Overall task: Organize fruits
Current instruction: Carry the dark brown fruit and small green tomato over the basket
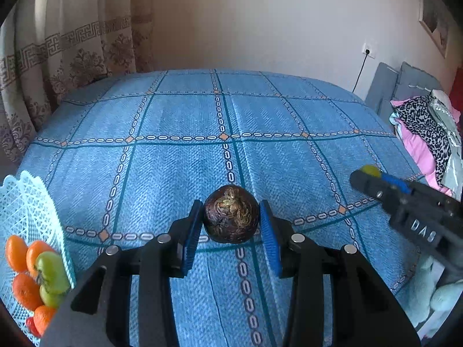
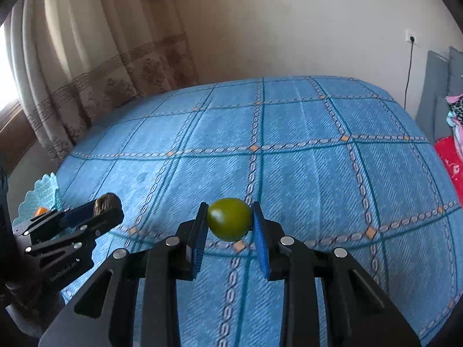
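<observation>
**Both grippers hold fruit above the bed**

The left gripper (image 1: 230,221) is clamped on a dark brown-purple fruit (image 1: 231,214) with a dry, fibrous top; its kind is hard to tell. The right gripper (image 2: 229,221) pinches a smooth green fruit (image 2: 229,219) between its blue pads. Both fruits hang over the blue checked bed (image 1: 179,156).

At the left edge of the left wrist view, a pale blue mesh basket (image 1: 27,202) holds orange fruits (image 1: 16,253) and green ones (image 1: 52,271), partly cut off by the frame and hidden by the gripper's body. A red thing at the bottom of the basket is too hidden to name.

On the right gripper's side, white letters read "DAS", cut off. Small writing on the left gripper is too blurred to read.

Farther off, folded clothes (image 1: 425,133) lie at the bed's right edge, and curtains (image 1: 72,57) hang at the left.
</observation>
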Available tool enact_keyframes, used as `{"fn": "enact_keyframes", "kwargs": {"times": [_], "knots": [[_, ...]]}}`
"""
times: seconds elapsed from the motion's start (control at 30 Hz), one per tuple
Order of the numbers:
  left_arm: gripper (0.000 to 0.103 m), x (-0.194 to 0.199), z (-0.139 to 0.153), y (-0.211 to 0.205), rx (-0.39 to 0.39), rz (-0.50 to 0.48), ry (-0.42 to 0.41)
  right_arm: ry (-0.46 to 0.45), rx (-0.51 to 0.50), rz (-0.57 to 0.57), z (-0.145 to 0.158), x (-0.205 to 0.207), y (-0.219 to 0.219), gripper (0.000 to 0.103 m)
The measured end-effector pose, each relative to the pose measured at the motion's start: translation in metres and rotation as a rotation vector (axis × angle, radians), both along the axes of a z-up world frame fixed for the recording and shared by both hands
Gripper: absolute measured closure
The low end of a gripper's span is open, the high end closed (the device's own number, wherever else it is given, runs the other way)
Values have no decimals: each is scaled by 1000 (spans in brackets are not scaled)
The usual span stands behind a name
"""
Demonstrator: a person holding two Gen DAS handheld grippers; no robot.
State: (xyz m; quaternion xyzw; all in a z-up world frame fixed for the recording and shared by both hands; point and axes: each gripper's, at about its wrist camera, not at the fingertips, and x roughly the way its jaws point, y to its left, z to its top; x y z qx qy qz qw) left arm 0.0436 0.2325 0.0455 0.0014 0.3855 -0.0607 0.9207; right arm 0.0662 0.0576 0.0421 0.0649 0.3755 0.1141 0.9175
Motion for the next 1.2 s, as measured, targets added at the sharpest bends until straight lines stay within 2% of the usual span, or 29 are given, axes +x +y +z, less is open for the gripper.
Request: {"fn": "enact_keyframes", "kwargs": {"times": [0.37, 0.57, 0.9, 1.2], "knots": [[62, -46, 7, 23, -14, 40, -30, 27, 16, 29, -10, -33, 15, 73], [62, -66, 23, 36, 18, 83, -69, 18, 37, 46, -6, -53, 25, 73], [62, -99, 52, 75, 42, 143, -144, -26, 33, 108, 19, -70, 62, 73], [62, -115, 76, 116, 20, 215, -198, -88, 18, 195, 52, -84, 107, 73]]}}
